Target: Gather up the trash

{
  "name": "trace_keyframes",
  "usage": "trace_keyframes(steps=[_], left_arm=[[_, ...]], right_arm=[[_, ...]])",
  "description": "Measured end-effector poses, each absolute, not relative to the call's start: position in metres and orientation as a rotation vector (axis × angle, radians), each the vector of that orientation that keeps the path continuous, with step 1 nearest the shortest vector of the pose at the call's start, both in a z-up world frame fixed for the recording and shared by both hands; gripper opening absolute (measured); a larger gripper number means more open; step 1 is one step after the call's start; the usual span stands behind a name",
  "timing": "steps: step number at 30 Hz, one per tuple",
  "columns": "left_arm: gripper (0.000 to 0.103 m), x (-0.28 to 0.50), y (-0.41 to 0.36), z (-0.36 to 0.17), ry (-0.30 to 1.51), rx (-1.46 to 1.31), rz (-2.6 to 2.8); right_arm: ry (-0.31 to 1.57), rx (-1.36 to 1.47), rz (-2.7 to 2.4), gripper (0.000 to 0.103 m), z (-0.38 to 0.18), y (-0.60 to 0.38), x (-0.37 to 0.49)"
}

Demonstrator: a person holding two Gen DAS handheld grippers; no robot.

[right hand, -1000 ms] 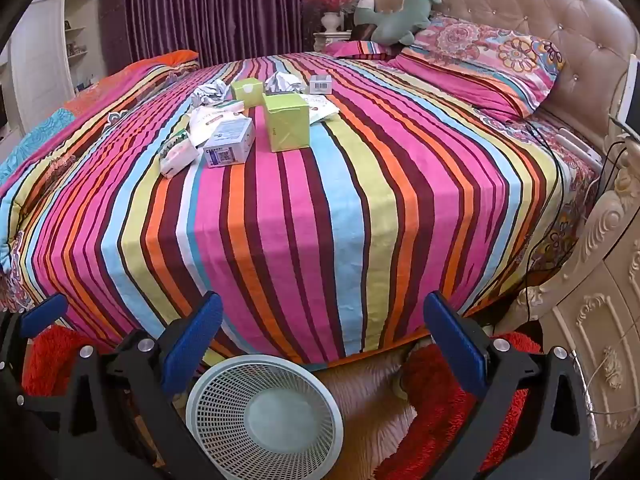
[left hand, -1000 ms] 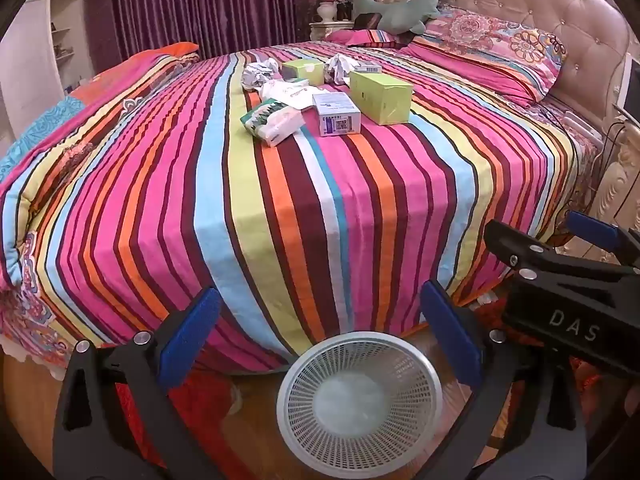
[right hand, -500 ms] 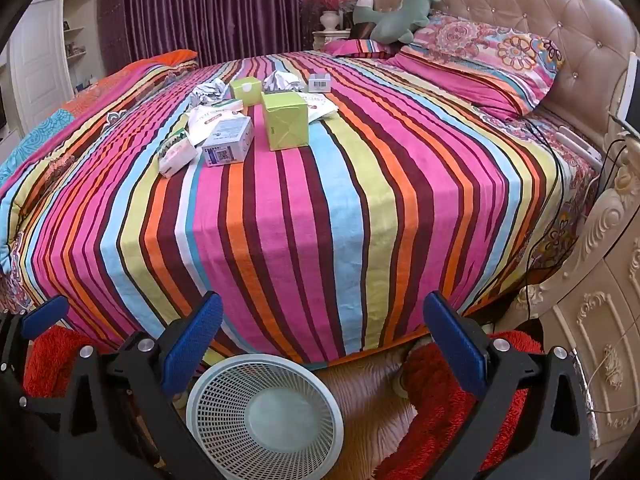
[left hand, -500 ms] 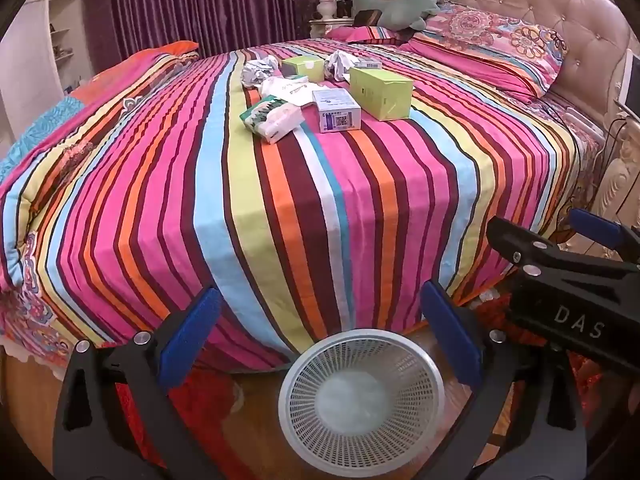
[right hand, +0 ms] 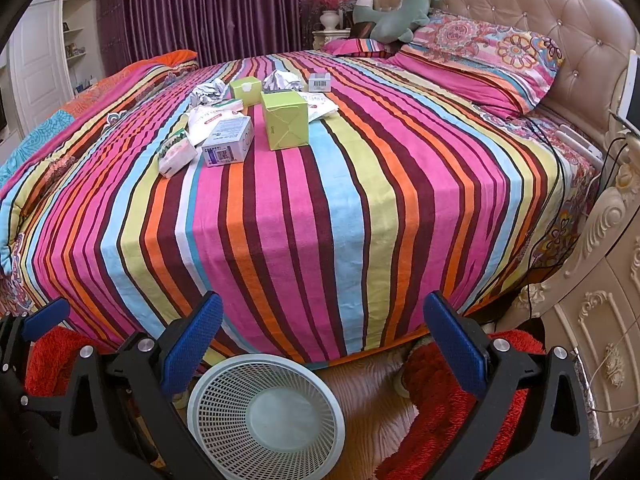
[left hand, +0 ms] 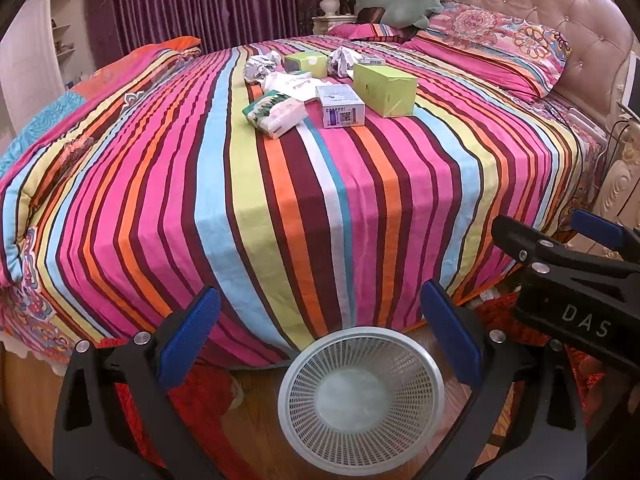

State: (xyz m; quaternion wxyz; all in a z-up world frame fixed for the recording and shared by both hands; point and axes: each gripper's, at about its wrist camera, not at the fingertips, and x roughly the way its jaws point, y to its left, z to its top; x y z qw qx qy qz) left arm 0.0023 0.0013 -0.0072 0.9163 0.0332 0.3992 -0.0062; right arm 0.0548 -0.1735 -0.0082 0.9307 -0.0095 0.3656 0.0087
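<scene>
We hold our left gripper (left hand: 320, 336) low by the foot of the bed (left hand: 304, 184). Its two blue fingers (left hand: 188, 336) are spread wide apart. Nothing is between them and they touch nothing. Our right gripper (right hand: 320, 340) is spread wide too, and it holds nothing and touches nothing. From the left camera we can see the right gripper's black side poking in at the right edge.

A white basket (left hand: 362, 396) with little holes stands on the wood floor below both grippers, just in front of the bed. Its mouth faces up at us. A red fluffy rug (right hand: 448, 392) lies on the floor beside it.

The trash sits far from us, up on the striped blanket, near the middle of the bed. We see a big green box (right hand: 286, 125) standing up. Just beside it lies a white box with a square code (right hand: 228, 146). Next to that is a soft tissue pack (right hand: 176, 154) and a flat white wrapper (left hand: 288, 82). Behind them are two crumpled paper balls (left hand: 260, 65), a smaller green box (right hand: 245, 90) and a small white box with a bar code (right hand: 319, 81).

A green stuffed toy (right hand: 396, 12) rests by the pillows at the far end.
</scene>
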Motion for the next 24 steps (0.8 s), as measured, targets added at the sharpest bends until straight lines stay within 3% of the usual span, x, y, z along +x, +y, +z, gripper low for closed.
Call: trace_keyframes(steps=[24], left_arm=[[0.096, 0.0054, 0.0027, -0.0114, 0.847, 0.058, -0.002]], right_arm=[[0.772, -0.006, 0.029, 0.096, -0.0136, -0.1738, 0.0573]])
